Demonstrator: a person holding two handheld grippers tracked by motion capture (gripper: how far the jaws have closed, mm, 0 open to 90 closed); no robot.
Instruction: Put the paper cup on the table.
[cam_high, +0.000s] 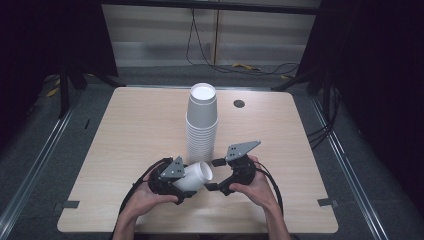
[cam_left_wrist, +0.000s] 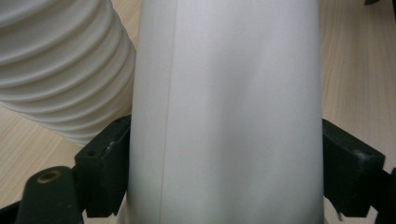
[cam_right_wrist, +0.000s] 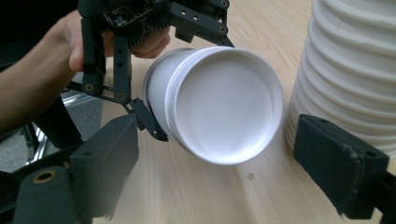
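Observation:
A white paper cup lies on its side just above the wooden table, with my left gripper shut on its wall. In the left gripper view the black pads press both sides of the cup. The cup's round base faces my right gripper, whose jaws stand open around nothing. That right gripper sits just right of the cup's end. A tall stack of white cups stands upside down right behind both grippers.
The stack rises close beside the right gripper's right pad. A dark round grommet sits in the table near its far edge. Cables lie on the floor beyond the table. Bare wood lies to the left and right of the hands.

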